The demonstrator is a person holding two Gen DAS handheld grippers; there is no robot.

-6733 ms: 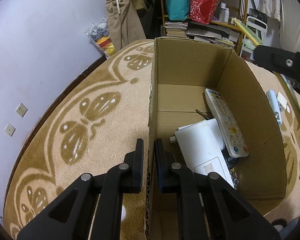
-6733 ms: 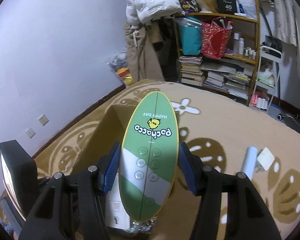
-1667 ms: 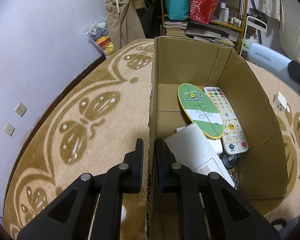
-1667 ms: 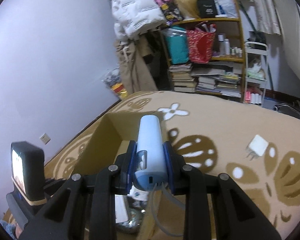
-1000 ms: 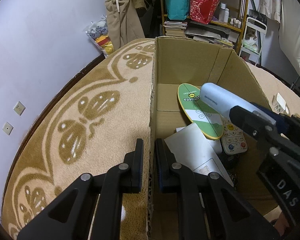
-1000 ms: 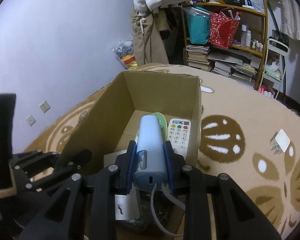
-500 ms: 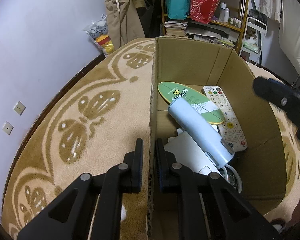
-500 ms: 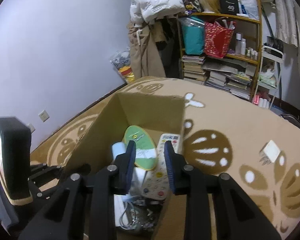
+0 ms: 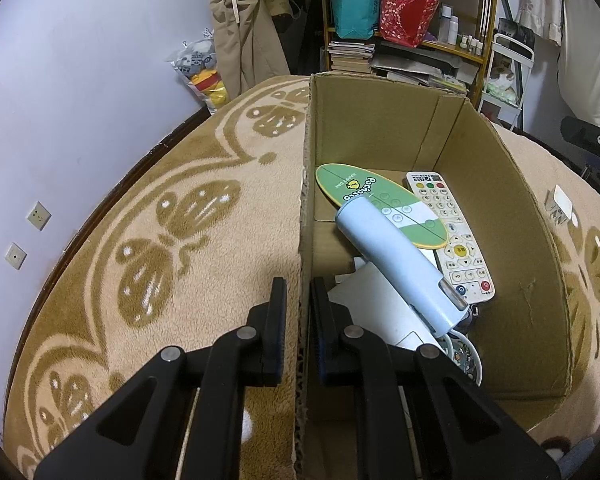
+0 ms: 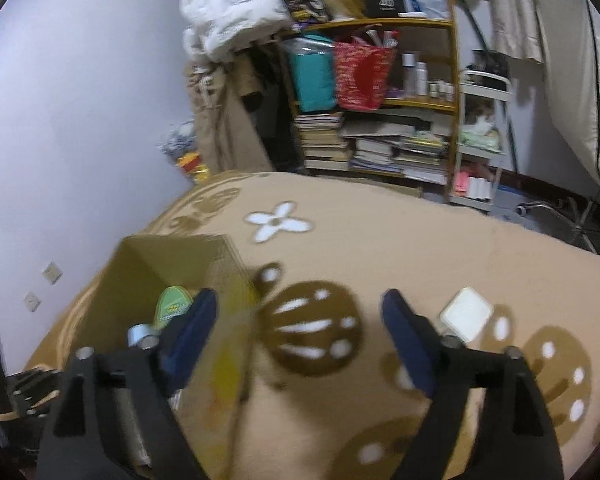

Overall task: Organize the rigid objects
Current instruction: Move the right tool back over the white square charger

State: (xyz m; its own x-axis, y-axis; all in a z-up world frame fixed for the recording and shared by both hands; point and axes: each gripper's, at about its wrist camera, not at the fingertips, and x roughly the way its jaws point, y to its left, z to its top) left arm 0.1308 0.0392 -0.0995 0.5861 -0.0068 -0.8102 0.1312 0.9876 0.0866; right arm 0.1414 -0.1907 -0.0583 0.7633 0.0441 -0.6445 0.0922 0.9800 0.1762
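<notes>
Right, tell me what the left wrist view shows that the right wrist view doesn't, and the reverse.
Only the left wrist view shows the left gripper clamped on the cardboard box wall, plus the white remote and white flat device inside. Only the right wrist view shows the right gripper, open and empty, over the rug. Both show the box, the green oval remote, the light blue cylinder and the white adapter left on the rug.

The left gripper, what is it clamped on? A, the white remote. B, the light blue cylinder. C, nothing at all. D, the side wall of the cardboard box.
D: the left gripper has its fingers closed on either side of the cardboard box wall's top edge.
</notes>
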